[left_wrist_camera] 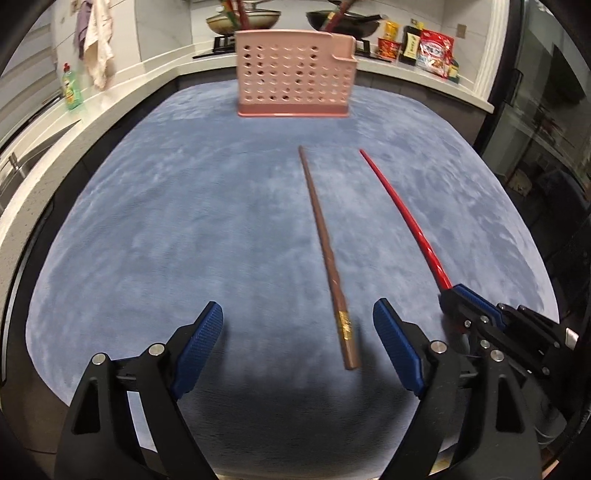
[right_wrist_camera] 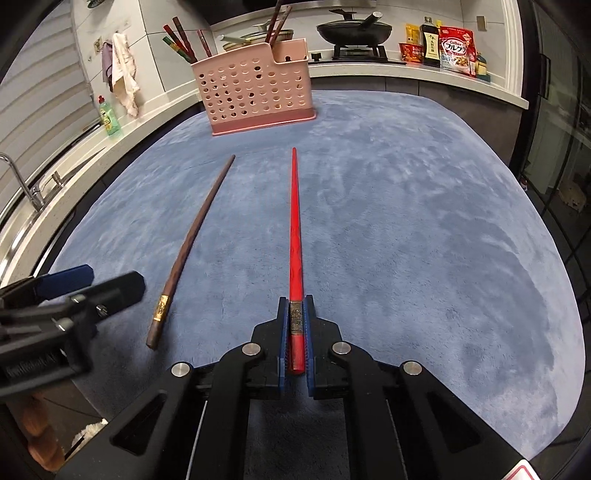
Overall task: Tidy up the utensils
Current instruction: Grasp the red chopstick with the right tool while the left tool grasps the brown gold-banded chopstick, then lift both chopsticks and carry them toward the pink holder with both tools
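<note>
A brown chopstick (left_wrist_camera: 325, 251) (right_wrist_camera: 192, 243) lies on the blue mat (left_wrist_camera: 166, 221), thin tip toward the pink perforated holder (left_wrist_camera: 295, 74) (right_wrist_camera: 255, 88). My left gripper (left_wrist_camera: 298, 306) (right_wrist_camera: 110, 278) stands wide open over the mat, and the brown stick's thick end lies between its fingers, closer to the right one, untouched. My right gripper (right_wrist_camera: 295, 301) (left_wrist_camera: 458, 295) is shut on the thick end of a red chopstick (right_wrist_camera: 294, 221) (left_wrist_camera: 402, 214), which points toward the holder. Several chopsticks (right_wrist_camera: 184, 40) stand in the holder.
Behind the mat runs a white counter with a stove, pans (right_wrist_camera: 354, 29), food packets (right_wrist_camera: 456, 50) and a sauce bottle. A green soap bottle (right_wrist_camera: 109, 116), hanging cloths and a sink tap (right_wrist_camera: 22, 181) are at the left.
</note>
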A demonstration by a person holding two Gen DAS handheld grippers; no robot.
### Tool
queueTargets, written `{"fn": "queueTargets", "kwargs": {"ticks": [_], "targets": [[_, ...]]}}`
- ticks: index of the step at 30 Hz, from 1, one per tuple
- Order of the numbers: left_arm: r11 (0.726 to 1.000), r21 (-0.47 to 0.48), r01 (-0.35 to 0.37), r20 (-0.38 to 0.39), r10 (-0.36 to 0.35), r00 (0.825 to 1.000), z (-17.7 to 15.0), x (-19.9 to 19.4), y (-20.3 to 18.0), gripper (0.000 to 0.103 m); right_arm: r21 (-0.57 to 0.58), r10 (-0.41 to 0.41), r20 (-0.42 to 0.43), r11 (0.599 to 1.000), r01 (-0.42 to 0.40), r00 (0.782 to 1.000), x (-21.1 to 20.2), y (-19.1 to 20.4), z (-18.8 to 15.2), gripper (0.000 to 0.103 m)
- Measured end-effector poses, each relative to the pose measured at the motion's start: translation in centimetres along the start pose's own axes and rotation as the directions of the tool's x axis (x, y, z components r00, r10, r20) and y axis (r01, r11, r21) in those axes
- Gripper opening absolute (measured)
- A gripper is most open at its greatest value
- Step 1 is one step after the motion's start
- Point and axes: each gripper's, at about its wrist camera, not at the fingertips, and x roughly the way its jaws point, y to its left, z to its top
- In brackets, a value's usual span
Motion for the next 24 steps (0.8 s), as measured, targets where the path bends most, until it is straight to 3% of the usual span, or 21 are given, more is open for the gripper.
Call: {"fn": "queueTargets", "kwargs": {"ticks": [4, 7, 13, 19, 24], "targets": [[1.000, -0.003, 0.002, -0.028, -0.002, 1.000, -0.2, 0.9, -0.4, 0.076, 0.000, 0.005, -0.002, 1.000, -0.005, 1.000, 0.1, 0.0, -0.1, 0.007], [1.000, -0.017, 0.009, -0.067, -0.010, 0.998, -0.6, 1.8, -0.1, 0.062, 0.002, 0.009, -0.004, 1.000, -0.009, 1.000, 0.1, -0.1, -0.1, 0.007], [1.000, -0.015, -0.005, -0.060, 0.004, 0.998, -0.9, 1.7, 0.2, 0.046, 0.003, 0.014, -0.006, 1.000, -0.013, 1.000, 0.1, 0.0, -0.2, 0.007], [1.000, -0.012, 0.018, -0.074, -0.019, 0.997, -0.7, 1.6, 0.4, 0.011, -0.004, 0.016, -0.007, 1.000, -0.016, 1.000, 0.2, 0.3, -0.3, 0.007], [1.000, -0.005, 0.027, -0.084, -0.027, 0.996, -0.6, 1.5, 0.2, 0.008, -0.009, 0.023, -0.006, 1.000, -0.024, 1.000, 0.0, 0.5, -0.4, 0.007]]}}
